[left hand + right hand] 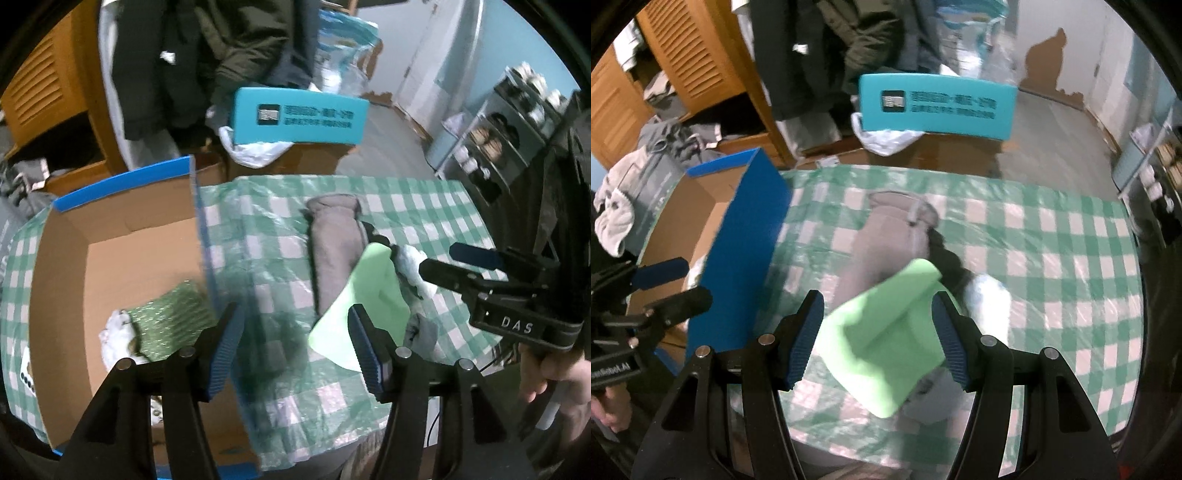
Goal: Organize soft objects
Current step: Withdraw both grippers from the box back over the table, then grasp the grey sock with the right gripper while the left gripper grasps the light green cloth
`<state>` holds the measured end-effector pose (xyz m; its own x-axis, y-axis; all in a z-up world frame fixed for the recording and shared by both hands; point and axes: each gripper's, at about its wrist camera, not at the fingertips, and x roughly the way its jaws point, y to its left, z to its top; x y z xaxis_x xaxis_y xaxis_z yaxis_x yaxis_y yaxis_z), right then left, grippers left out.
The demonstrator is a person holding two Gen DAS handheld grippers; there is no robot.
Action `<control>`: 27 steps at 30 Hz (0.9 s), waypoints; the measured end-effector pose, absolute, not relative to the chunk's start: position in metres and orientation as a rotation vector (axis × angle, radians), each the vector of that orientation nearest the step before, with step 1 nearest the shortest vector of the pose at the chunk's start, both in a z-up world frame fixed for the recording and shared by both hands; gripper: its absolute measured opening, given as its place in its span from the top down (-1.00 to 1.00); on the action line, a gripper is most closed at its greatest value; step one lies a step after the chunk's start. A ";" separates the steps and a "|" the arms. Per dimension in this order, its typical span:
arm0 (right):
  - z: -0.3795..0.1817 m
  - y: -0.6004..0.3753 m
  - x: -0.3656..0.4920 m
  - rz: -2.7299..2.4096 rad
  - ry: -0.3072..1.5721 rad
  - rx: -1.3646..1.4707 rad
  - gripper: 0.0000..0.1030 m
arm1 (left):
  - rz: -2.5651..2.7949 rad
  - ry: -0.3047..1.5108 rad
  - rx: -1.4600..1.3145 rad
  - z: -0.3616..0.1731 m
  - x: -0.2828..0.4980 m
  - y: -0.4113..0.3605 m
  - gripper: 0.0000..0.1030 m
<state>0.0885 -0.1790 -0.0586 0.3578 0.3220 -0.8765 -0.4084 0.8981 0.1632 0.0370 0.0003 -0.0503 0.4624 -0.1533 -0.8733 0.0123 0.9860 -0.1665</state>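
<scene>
green cloth [886,343] between right gripper [877,341] fingers [807,339]

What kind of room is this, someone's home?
Probably a lived-in home, perhaps a bedroom or storage room: dark coats hang by a louvred wooden wardrobe, and a shoe rack stands along the wall.

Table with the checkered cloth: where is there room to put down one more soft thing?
The checkered cloth is bare right of the white item, and between the box and grey cloth. It is crowded around the green cloth.
</scene>
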 end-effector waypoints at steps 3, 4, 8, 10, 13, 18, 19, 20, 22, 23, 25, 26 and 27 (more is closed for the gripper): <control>-0.063 -0.192 0.088 0.449 1.117 -0.079 -0.19 | -0.129 1.113 -0.130 -0.058 0.041 -0.014 -0.17; -0.065 -0.196 0.088 0.442 1.121 -0.076 -0.19 | -0.136 1.119 -0.129 -0.060 0.042 -0.018 -0.17; -0.076 -0.210 0.088 0.416 1.147 -0.067 -0.19 | -0.163 1.150 -0.122 -0.073 0.047 -0.034 -0.17; -0.084 -0.217 0.087 0.401 1.164 -0.068 -0.19 | -0.172 1.173 -0.121 -0.082 0.049 -0.040 -0.17; -0.098 -0.225 0.084 0.384 1.200 -0.063 -0.19 | -0.176 1.214 -0.117 -0.096 0.052 -0.048 -0.17; -0.119 -0.232 0.080 0.374 1.254 -0.073 -0.19 | -0.172 1.267 -0.097 -0.118 0.057 -0.061 -0.17; -0.124 -0.233 0.079 0.374 1.268 -0.069 -0.19 | -0.172 1.273 -0.095 -0.121 0.058 -0.062 -0.17; -0.128 -0.235 0.078 0.376 1.279 -0.064 -0.19 | -0.173 1.280 -0.094 -0.125 0.059 -0.064 -0.17; -0.136 -0.236 0.078 0.380 1.302 -0.058 -0.19 | -0.179 1.292 -0.091 -0.130 0.060 -0.068 -0.17; -0.139 -0.235 0.078 0.379 1.310 -0.060 -0.19 | -0.181 1.299 -0.087 -0.133 0.061 -0.070 -0.17; -0.145 -0.235 0.079 0.377 1.322 -0.066 -0.19 | -0.184 1.309 -0.077 -0.139 0.063 -0.075 -0.17; -0.148 -0.234 0.079 0.378 1.330 -0.068 -0.20 | -0.185 1.312 -0.074 -0.141 0.063 -0.076 -0.17; -0.151 -0.234 0.079 0.380 1.336 -0.070 -0.20 | -0.185 1.316 -0.072 -0.143 0.064 -0.076 -0.18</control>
